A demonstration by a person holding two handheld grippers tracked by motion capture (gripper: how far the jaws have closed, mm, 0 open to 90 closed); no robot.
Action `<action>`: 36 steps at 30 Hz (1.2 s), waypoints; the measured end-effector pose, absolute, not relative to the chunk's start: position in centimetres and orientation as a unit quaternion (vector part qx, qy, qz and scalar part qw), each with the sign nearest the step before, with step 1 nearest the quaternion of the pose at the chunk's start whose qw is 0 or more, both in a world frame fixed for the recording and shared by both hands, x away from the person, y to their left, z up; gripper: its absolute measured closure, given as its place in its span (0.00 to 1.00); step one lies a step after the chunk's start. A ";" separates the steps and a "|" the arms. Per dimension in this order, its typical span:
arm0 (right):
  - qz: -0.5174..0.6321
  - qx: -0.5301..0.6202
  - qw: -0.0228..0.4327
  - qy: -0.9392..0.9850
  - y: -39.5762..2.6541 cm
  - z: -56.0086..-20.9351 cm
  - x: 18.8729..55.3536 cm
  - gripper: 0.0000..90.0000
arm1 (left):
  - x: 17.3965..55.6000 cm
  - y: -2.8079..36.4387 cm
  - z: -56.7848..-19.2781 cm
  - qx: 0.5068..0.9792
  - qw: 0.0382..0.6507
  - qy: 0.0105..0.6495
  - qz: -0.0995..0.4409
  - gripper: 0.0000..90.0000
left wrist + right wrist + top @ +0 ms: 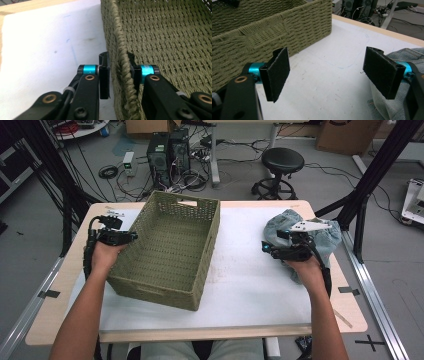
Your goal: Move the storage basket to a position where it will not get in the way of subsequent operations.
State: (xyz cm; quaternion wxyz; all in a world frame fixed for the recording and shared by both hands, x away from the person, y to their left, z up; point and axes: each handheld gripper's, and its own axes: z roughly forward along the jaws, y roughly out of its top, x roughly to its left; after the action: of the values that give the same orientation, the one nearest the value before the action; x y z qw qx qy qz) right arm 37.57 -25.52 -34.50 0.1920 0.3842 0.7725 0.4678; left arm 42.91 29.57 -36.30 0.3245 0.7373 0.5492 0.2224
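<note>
Your table (240, 317) carried a white sheet (250, 270), and on the left half of it stood the woven green basket (170, 247), turned at a slant so that one corner pointed toward you. Its left wall ran right past your left hand (102, 257). On the far right of the table lay a crumpled piece of grey-blue denim cloth (327, 237), well apart from the basket. Your left gripper (119, 72) straddled the basket's braided rim (122, 57): one finger stood outside the wall over the white sheet, the other inside against the weave, and the pads pinched the rim between them, so the fingers were closed on the basket. Your right gripper (332, 72) hovered over the sheet at the left edge of the denim, pointing toward the basket. Its fingers (278, 72) stood wide apart with nothing between them but bare white sheet; the cloth lay just beside and under the right-hand finger, and the basket's near wall sat beyond the left-hand one.
</note>
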 end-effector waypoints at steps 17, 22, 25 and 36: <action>0.464 0.380 0.191 0.777 -25.2 -34.6 37.6 0.24 | 41.5 33.4 -36.2 0.724 0.295 0.570 0.253 0.85; 0.465 0.382 0.189 0.776 -25.3 -34.6 37.6 0.24 | 41.3 34.2 -36.2 0.713 0.293 0.583 0.256 0.86; 0.465 0.383 0.187 0.776 -25.2 -34.6 37.6 0.24 | 41.1 34.7 -36.2 0.710 0.289 0.587 0.262 0.88; 0.463 0.384 0.187 0.777 -25.2 -34.7 37.7 0.24 | 40.8 36.8 -36.2 0.691 0.282 0.609 0.268 0.88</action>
State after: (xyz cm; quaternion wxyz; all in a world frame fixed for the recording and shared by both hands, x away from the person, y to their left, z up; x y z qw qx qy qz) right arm 37.70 -25.23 -34.74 0.1874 0.3842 0.7766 0.4628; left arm 40.76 36.77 -36.20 0.2820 0.6912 0.6091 0.2678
